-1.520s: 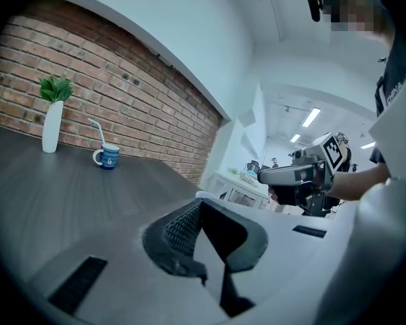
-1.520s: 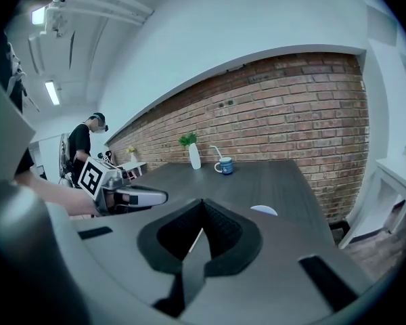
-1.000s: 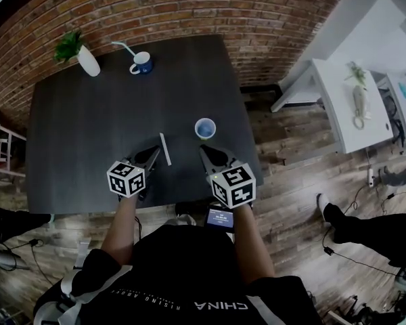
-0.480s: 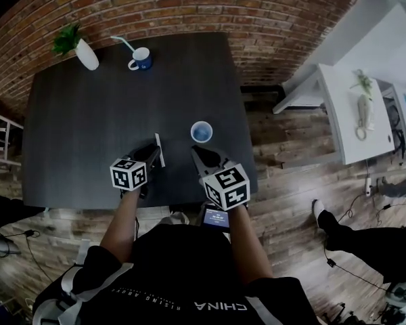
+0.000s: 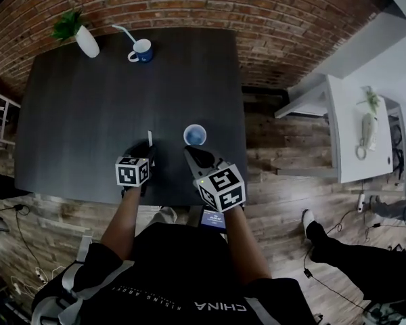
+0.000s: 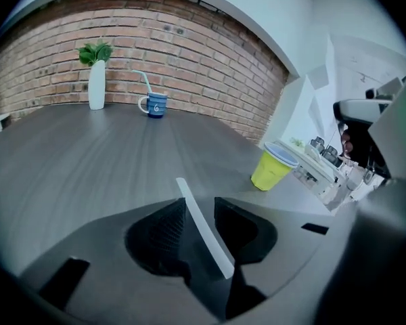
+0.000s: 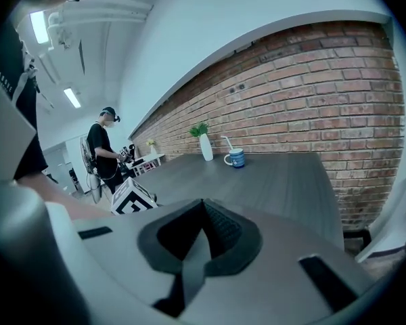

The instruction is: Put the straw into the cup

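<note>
The left tool [image 6: 199, 207] has its jaws opening, loose around the straw [image 6: 201, 225] on the desk [image 5: 88, 107]; the cup [image 5: 195, 135] stands just right; the right tool [image 7: 203, 205] is clenched, empty.

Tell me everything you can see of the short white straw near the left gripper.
The short white straw is a thin, straight, plain tube, plastic or paper by its look, with no bend. It appears to lie flat on the dark grey wooden table, pointing away from the person. It sits between the jaws of the left gripper, which are opening; a gap shows on each side, so neither pad presses it. The yellow cup stands apart, to its right.
</note>
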